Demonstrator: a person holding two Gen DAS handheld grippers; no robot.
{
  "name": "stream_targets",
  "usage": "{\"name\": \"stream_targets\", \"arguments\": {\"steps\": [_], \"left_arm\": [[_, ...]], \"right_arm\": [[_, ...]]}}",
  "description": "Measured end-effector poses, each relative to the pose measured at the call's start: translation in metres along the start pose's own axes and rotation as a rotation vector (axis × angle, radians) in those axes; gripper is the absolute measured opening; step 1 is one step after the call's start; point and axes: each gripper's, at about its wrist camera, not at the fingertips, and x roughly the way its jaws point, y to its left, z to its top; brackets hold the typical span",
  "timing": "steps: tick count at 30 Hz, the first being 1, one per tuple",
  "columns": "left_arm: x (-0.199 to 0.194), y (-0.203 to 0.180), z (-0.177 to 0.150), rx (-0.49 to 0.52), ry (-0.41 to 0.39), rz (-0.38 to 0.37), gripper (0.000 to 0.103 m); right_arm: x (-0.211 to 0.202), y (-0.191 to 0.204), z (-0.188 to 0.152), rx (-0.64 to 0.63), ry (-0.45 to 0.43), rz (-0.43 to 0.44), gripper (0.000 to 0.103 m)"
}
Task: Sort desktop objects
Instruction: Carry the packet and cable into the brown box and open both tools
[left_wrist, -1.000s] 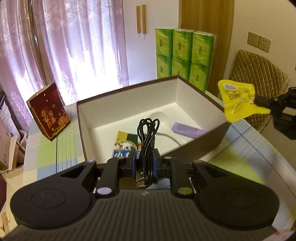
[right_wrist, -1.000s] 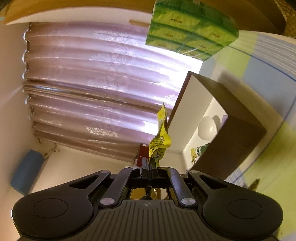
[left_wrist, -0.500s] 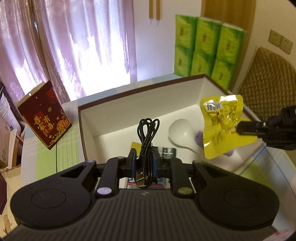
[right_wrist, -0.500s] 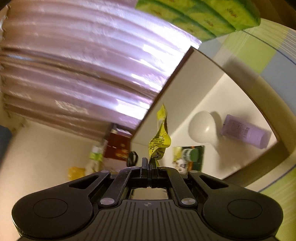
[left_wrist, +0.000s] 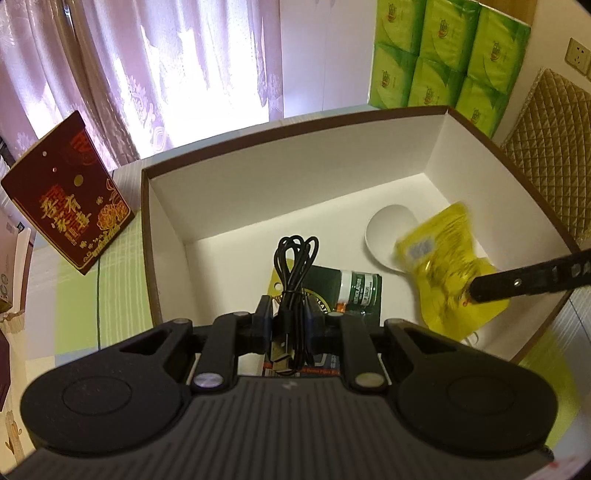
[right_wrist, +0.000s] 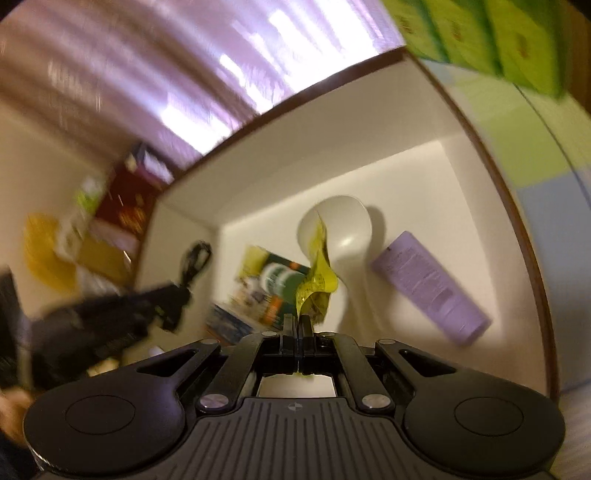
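Note:
A brown box with a white inside sits on the table. My left gripper is shut on a coiled black USB cable, held over the box's near side. My right gripper is shut on a yellow snack packet, which hangs over the box's right part. That gripper's fingers reach in from the right in the left wrist view. Inside the box lie a white spoon, a green packet and a lilac tube.
A dark red gift box leans on the table left of the brown box. A stack of green tissue packs stands behind it. A quilted chair back is at the right. The tablecloth is checked green and white.
Both grippers have come forward and down over the box. The yellow packet has moved from above the right rim into the box's right side; the right wrist has rolled toward upright.

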Motion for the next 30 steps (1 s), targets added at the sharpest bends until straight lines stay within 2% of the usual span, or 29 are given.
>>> {"name": "stream_targets", "arguments": {"steps": [4,5,6,8,9,15,21,26,28,30], "left_arm": [[0.002,0.000,-0.001,-0.002,0.005,0.006,0.014],[0.002,0.000,0.000,-0.004,0.005,0.007,0.014],[0.002,0.001,0.000,-0.005,0.005,0.008,0.014],[0.003,0.001,0.001,-0.005,0.004,0.012,0.014],[0.003,0.001,0.002,-0.004,0.003,0.014,0.014],[0.006,-0.002,0.009,0.002,-0.005,0.022,0.014],[0.004,-0.004,0.010,0.005,-0.011,0.028,0.016],[-0.001,-0.006,0.005,0.008,-0.004,0.044,0.025],[-0.005,-0.006,0.004,0.004,-0.007,0.050,0.038],[-0.010,-0.007,0.003,0.004,-0.013,0.052,0.039]], "right_arm": [[0.005,0.013,-0.003,-0.143,0.004,-0.118,0.000],[0.005,0.015,-0.004,-0.176,-0.002,-0.138,0.006],[0.004,0.017,-0.005,-0.202,-0.004,-0.155,0.014],[0.002,0.020,-0.008,-0.232,-0.021,-0.180,0.056],[0.000,0.023,-0.007,-0.250,-0.039,-0.194,0.061],[-0.002,0.028,-0.011,-0.317,-0.036,-0.222,0.065],[-0.004,0.034,-0.018,-0.389,-0.035,-0.249,0.076],[-0.008,0.039,-0.024,-0.434,-0.043,-0.266,0.084],[-0.011,0.041,-0.025,-0.453,-0.049,-0.274,0.086],[-0.014,0.043,-0.027,-0.475,-0.060,-0.287,0.089]]}}
